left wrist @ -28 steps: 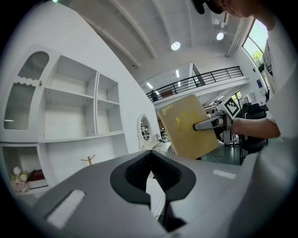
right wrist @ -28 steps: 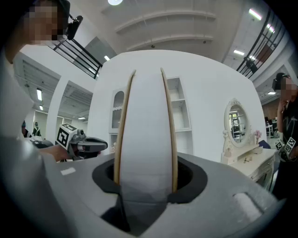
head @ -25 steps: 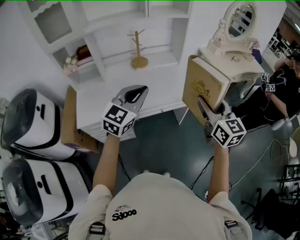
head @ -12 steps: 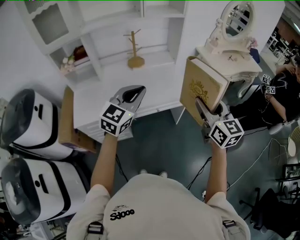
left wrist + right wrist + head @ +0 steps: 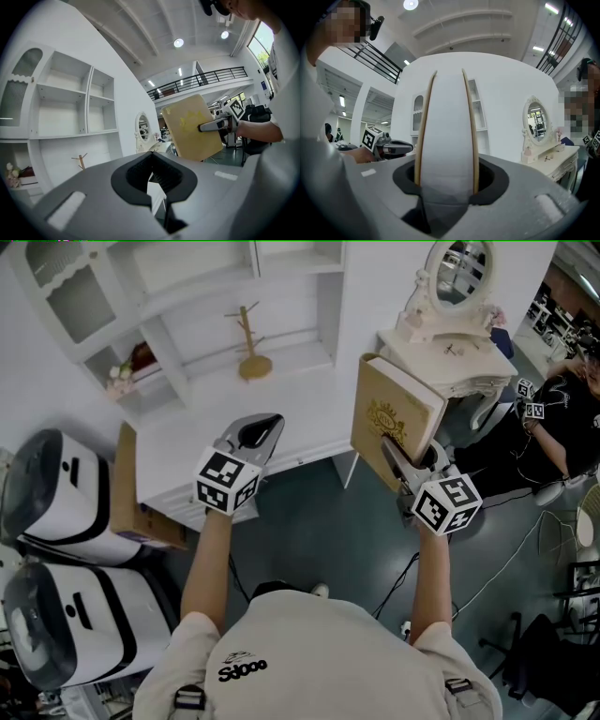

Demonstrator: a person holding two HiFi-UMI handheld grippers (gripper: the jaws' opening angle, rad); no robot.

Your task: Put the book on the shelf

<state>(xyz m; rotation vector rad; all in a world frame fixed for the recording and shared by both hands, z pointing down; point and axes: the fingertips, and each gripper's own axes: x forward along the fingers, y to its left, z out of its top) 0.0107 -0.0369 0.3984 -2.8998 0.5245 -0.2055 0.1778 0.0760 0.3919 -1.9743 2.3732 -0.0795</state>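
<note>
Two grippers are raised in front of the white shelf unit [image 5: 202, 287], and only one has work to do. The right gripper [image 5: 396, 457] is clamped on the book [image 5: 401, 413]. The right gripper view shows the pale page block between the tan covers, wedged between its jaws, so the hold is across the book's thickness near one edge. That keeps the book upright with its decorated cover facing the person's left. It is carried in the air near the corner of the dressing table [image 5: 448, 351] and to the right of the shelves, touching no surface. An upright hold of this kind looks chosen so the book can slide edge-first into a compartment and stand there, rather than be laid flat. The left gripper [image 5: 264, 426] hovers over the white counter [image 5: 178, 442] below the shelves. Its jaws are drawn together with nothing between them, and it probably waits as a spare hand to steady the book. A wooden peg stand [image 5: 248, 345] sits in the open middle bay, so a higher and emptier compartment seems the likelier target. The task is partway done: the book is lifted but not yet placed.
</note>
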